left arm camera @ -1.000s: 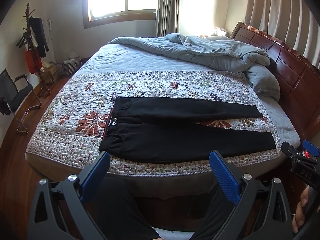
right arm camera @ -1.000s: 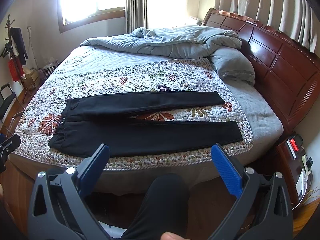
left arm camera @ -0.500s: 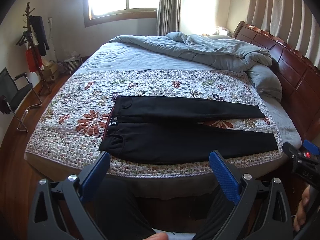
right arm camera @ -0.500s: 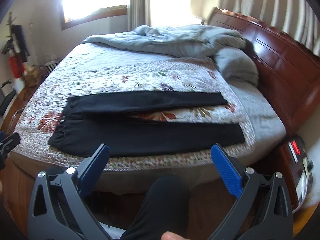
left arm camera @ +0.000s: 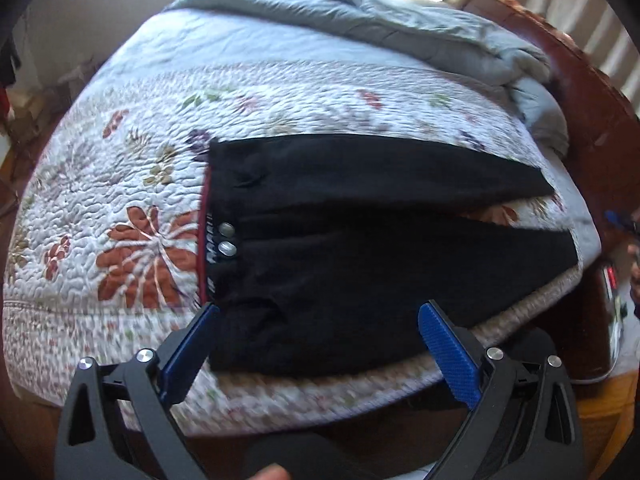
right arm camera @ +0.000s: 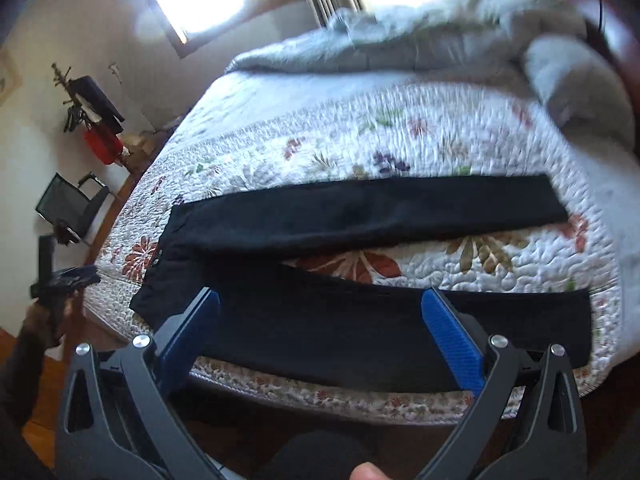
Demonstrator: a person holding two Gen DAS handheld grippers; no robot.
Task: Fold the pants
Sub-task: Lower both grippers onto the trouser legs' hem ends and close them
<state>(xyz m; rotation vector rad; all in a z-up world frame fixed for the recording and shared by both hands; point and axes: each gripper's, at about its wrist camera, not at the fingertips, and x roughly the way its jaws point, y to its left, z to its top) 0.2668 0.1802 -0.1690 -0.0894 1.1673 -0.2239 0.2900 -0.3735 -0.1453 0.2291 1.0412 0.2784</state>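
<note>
Left wrist view: the left gripper (left arm camera: 318,322) is seen with its blue-padded jaws spread wide and nothing held between them, hovering over the waistband end of a pair of black pants (left arm camera: 360,248). The pants are laid flat on a floral quilt (left arm camera: 120,208) along the near edge of the bed, waistband to the left, both legs stretched to the right and parted in a narrow V. Two metal buttons (left arm camera: 227,239) are seen at the waistband.

Right wrist view: the right gripper (right arm camera: 320,320) is likewise held wide apart and empty, above the nearer leg of the pants (right arm camera: 360,332). A rumpled grey duvet (right arm camera: 420,36) is piled at the far edge of the bed. A black chair (right arm camera: 72,208) is seen on the floor at the left.
</note>
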